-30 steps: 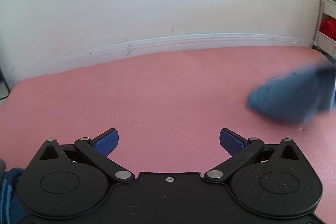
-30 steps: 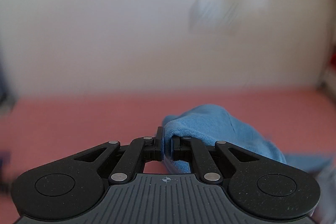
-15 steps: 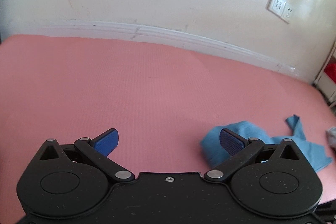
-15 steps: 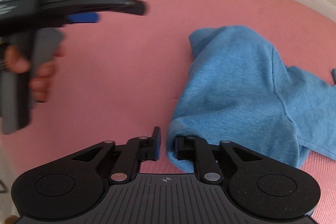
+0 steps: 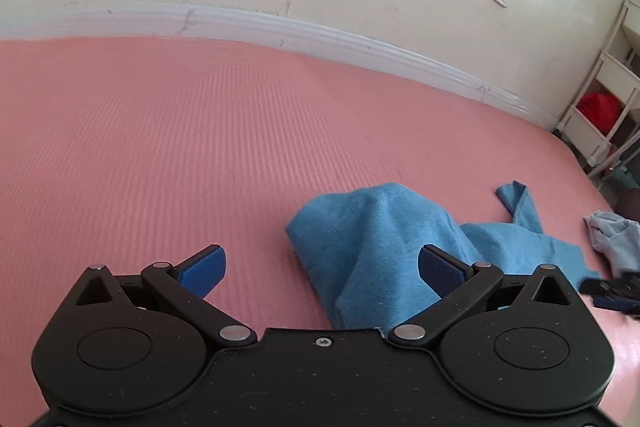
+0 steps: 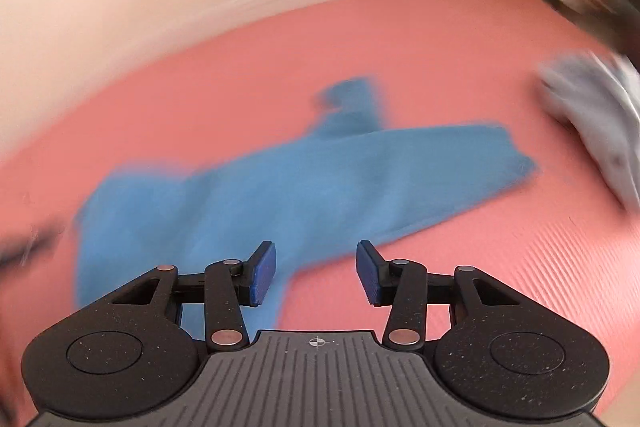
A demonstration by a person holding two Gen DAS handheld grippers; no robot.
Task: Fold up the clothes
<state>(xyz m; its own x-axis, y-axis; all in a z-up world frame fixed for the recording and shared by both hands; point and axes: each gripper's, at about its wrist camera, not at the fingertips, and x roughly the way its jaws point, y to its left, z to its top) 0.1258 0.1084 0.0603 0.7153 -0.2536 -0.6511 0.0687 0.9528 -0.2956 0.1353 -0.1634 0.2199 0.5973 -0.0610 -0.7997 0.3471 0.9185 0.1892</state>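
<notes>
The pink mat (image 5: pixel 200 147) covered almost all the view and ran to the wall with its white skirting. On it lay the blue garment (image 5: pixel 384 251), which I take as the landmark: it was crumpled, with one part standing up in a peak and a narrow strip reaching away toward the wall. Beyond the garment, on its far right side, a pale grey cloth (image 5: pixel 614 241) lay apart from it; the right wrist view was blurred, so I can only suppose it was another piece of clothing.

The left tool (image 5: pixel 320 273) stood just in front of the garment with its jaws wide apart and nothing between them. The right tool (image 6: pixel 316 273) was over the garment's near edge, its jaws opening, and no cloth was between the pads.

The step seemed to be laying the garment down to begin the fold. The next move would probably need both tools to take two corners and pull the cloth flat.
</notes>
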